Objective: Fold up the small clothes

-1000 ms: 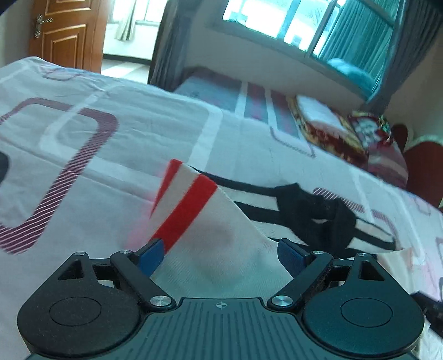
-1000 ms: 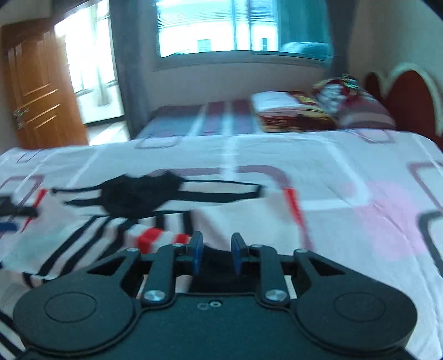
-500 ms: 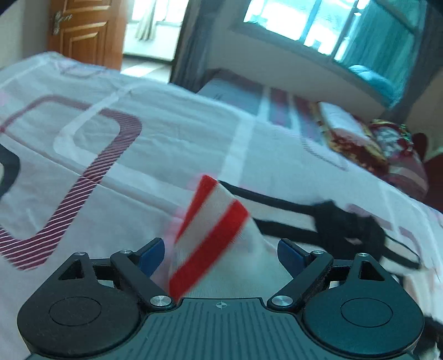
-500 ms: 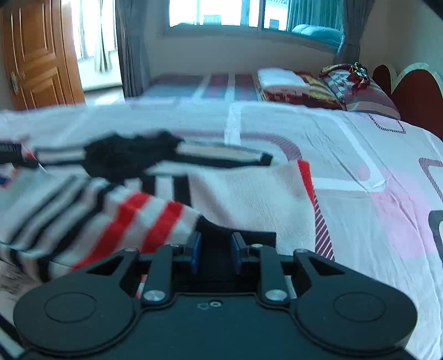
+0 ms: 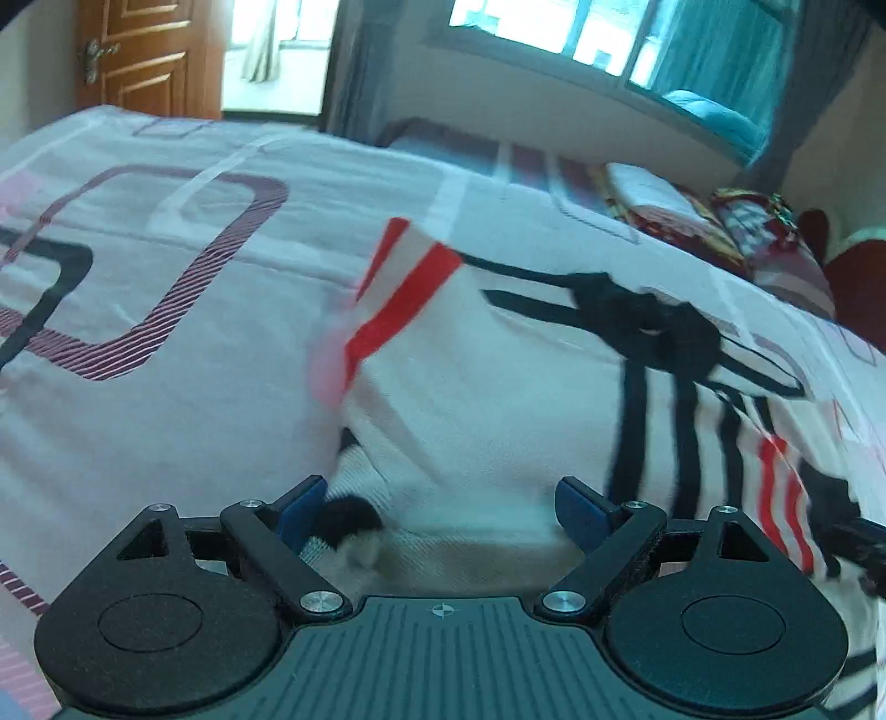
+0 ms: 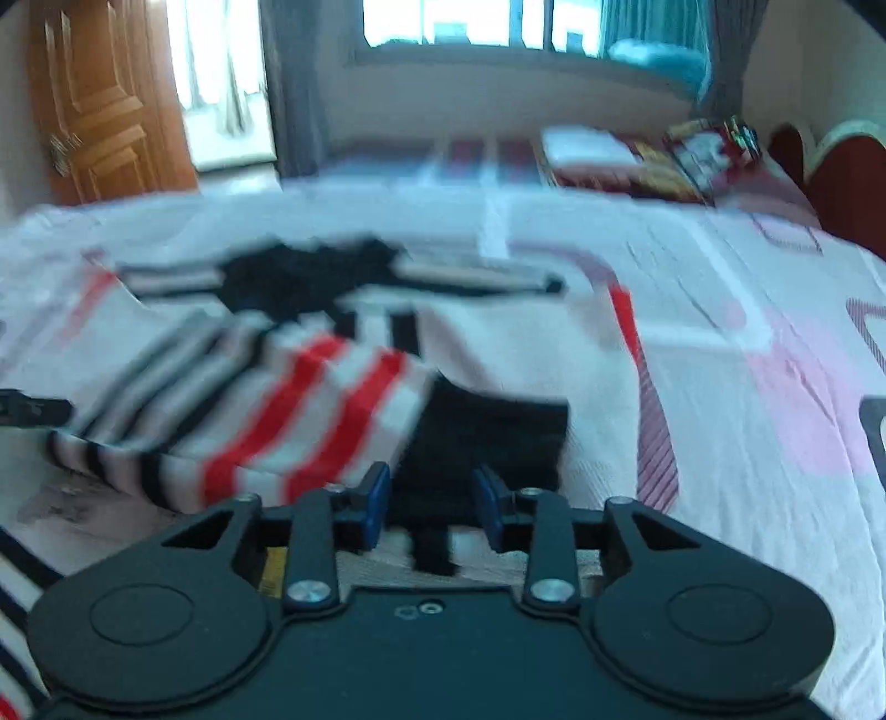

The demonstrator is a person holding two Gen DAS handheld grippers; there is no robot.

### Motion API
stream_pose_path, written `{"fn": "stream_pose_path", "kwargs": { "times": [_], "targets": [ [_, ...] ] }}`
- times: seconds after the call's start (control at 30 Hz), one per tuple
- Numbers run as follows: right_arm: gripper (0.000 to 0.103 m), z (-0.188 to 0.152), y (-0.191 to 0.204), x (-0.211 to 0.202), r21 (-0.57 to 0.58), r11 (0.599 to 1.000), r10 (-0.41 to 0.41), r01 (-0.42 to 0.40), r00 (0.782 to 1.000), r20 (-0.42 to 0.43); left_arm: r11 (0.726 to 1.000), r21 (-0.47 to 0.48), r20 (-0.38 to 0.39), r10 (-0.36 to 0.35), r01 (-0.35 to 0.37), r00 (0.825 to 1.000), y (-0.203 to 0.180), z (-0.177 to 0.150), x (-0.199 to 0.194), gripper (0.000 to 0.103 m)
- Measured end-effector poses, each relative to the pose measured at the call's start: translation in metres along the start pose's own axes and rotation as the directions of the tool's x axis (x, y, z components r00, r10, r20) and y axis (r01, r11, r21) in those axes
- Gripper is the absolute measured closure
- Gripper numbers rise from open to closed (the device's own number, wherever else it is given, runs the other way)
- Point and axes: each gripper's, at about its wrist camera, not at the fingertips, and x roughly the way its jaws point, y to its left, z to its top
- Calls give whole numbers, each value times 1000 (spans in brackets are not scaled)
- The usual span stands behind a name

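Note:
A small white garment (image 5: 498, 399) with red and black stripes and a black collar lies on the bed. In the left wrist view my left gripper (image 5: 443, 507) is open, with the white cloth lying between its blue fingers (image 5: 302, 507). In the right wrist view the same garment (image 6: 266, 399) is partly folded over, its red-striped part lying toward me. My right gripper (image 6: 432, 501) is partly open around the garment's black hem (image 6: 487, 437). The left gripper's tip shows at the far left edge (image 6: 27, 410).
The bed sheet (image 5: 166, 277) is white with maroon and pink rounded squares. Folded blankets and pillows (image 6: 637, 160) lie at the far end by a red headboard (image 6: 830, 171). A wooden door (image 6: 105, 99) and window (image 6: 482, 27) are behind.
The right gripper's jaws have opened a little from their earlier shut hold on the black hem. The red-striped part has come over toward me. The left gripper has stayed open and moved forward over the cloth.

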Motion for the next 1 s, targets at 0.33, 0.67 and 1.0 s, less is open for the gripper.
{"fn": "stream_pose_path", "kwargs": {
  "times": [0.33,0.67,1.0],
  "targets": [
    [56,-20,8,-31,-13,998,60,-60,998,-5,1000,10,46,-4,4,999,-20,-30,-45,15],
    [75,-59,64,-32,-155,972,163,-177,982,-95,976,218,12,29,-30,1000,-42,-96,-51,15],
    [72,-87,6,-70,-108,992,56,-62,996,-64,992,110,2,61,-61,998,-8,-117,-103,15]
  ]
}}
